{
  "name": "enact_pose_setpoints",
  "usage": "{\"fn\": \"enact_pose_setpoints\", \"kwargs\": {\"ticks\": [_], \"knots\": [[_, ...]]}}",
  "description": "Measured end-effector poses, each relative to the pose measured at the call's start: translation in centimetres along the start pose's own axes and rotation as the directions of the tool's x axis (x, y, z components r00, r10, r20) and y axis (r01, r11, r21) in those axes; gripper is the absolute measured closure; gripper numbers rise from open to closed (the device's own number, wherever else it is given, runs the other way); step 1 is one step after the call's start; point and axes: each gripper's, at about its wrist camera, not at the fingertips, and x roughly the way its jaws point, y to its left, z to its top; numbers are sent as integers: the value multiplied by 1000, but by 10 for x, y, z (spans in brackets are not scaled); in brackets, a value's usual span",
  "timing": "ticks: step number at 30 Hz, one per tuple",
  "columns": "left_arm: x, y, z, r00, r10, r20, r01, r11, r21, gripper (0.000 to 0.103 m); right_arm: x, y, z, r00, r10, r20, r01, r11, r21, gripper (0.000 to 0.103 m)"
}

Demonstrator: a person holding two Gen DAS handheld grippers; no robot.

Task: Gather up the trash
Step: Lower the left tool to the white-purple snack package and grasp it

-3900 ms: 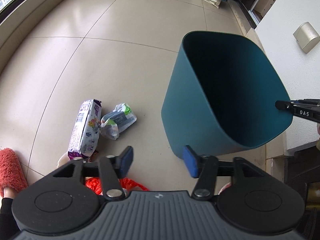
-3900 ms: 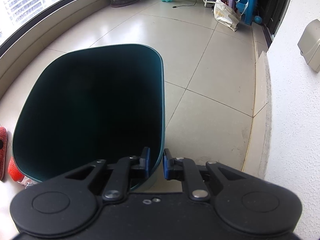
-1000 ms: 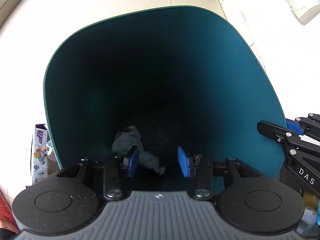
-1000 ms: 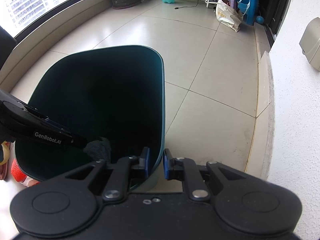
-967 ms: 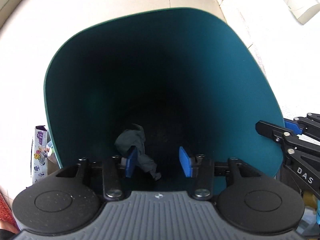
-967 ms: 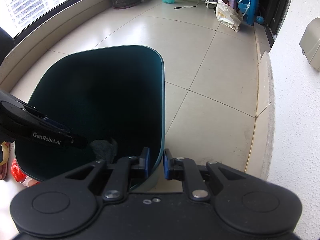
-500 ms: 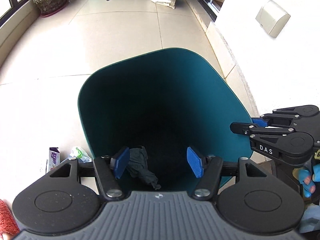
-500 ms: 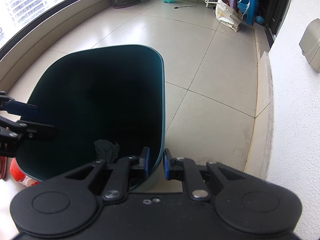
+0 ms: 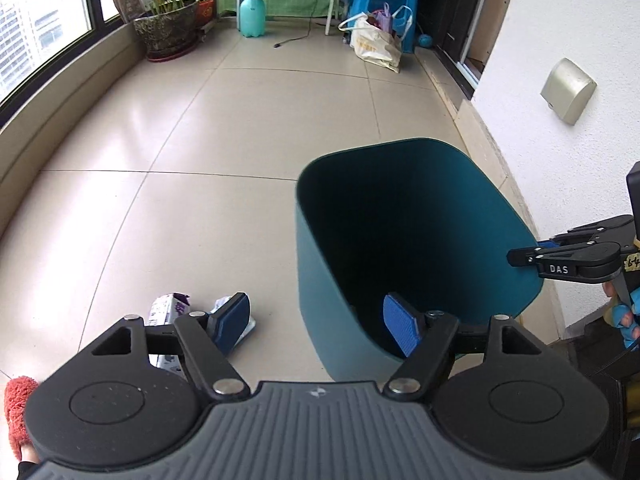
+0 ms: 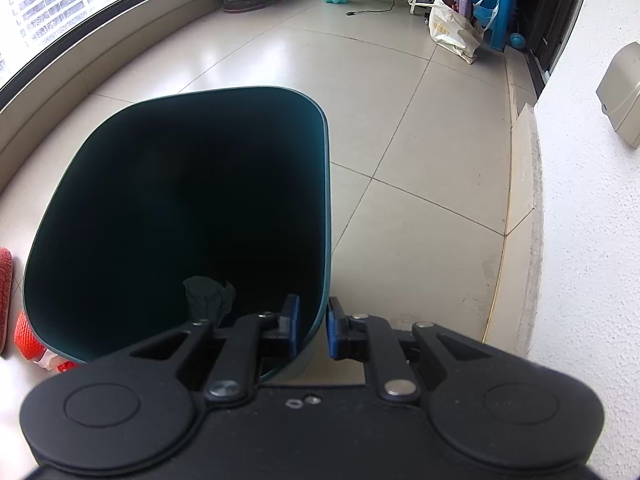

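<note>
On the tiled floor (image 9: 240, 160), at the left, a red fuzzy slipper (image 9: 16, 404) sits by the lower edge, and a purple-printed packet (image 9: 168, 310) and a crumpled clear wrapper (image 9: 220, 305) lie just left of the bin, not yet collected. The left gripper (image 9: 316, 322) hangs above them with nothing between its blue pads; its jaws are opening. The teal bin (image 9: 320, 300) stands tilted near the white wall (image 9: 560, 40). From the right wrist view a dark crumpled scrap (image 10: 208, 296) lies inside it, near its lower wall, so one piece looks done. A red mesh scrap (image 10: 26, 340) shows on the floor beside the bin's left lower corner. At the right, the right gripper (image 10: 313, 330) is clamped on the bin's rim, holding it. I judge most of the trash is left
</note>
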Motion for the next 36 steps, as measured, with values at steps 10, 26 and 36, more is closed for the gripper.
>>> {"fn": "enact_pose_setpoints", "kwargs": {"ticks": [10, 26, 36], "knots": [[33, 98, -8, 996, 87, -2, -87, 991, -106, 21, 1, 1, 1, 1000, 3, -5, -2, 1000, 6, 90], [181, 215, -64, 977, 25, -213, -86, 956, -282, 20, -1, -2, 2, 1000, 8, -21, -8, 1000, -30, 89], [235, 224, -79, 946, 112, -305, -175, 966, -189, 20, 2, 8, 3, 1000, -3, -30, 2, 999, -43, 89]]}}
